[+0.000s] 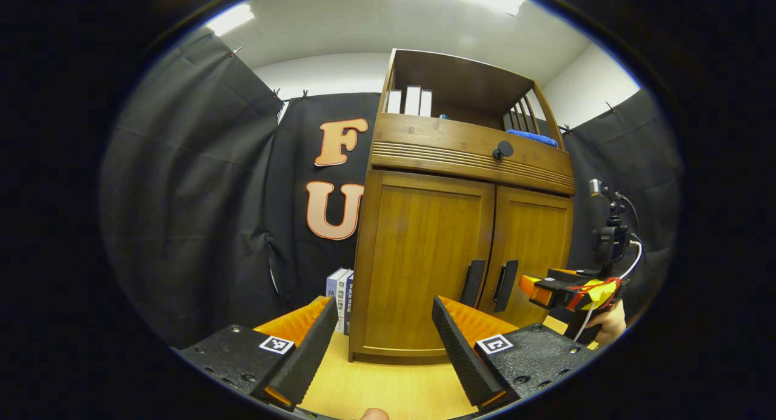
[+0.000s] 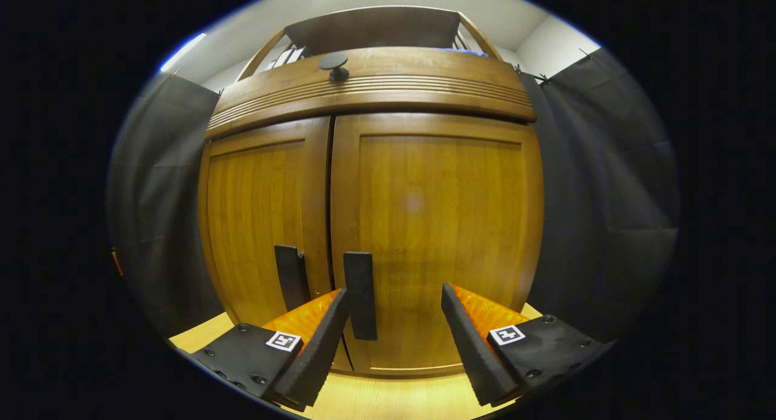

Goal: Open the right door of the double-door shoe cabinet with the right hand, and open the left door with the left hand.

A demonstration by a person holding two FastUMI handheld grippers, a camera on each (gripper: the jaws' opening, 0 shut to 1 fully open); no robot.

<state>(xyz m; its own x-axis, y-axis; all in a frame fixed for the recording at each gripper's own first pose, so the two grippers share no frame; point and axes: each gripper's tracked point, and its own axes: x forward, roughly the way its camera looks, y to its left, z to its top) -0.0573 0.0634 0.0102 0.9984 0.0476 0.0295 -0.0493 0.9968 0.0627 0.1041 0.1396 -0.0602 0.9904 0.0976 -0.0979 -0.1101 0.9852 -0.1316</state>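
Right tongs (image 2: pixel 394 341): mine, spread wide, holding nothing, close to the cabinet front
Right handle (image 2: pixel 360 294): upright bar at 11 o'clock, just beside my left finger (image 2: pixel 318 347), not yet between the two; long axis vertical
Right door (image 2: pixel 433 238): shut, straight ahead at 12 o'clock
Left tongs (image 1: pixel 385 347): mine, also wide and holding nothing, well back from the cabinet
Left door (image 1: pixel 418 256): shut, ahead at 12 o'clock
Left handle (image 1: pixel 473 282): upright, at 1 o'clock
Nearer hand: right, I judge, so the right door goes first
Obstacle: left handle sits just beside the right one
Around: drawer knob (image 2: pixel 333 63) above, books (image 1: pixel 341 299) beside the cabinet, worktop (image 1: pixel 388 390) below
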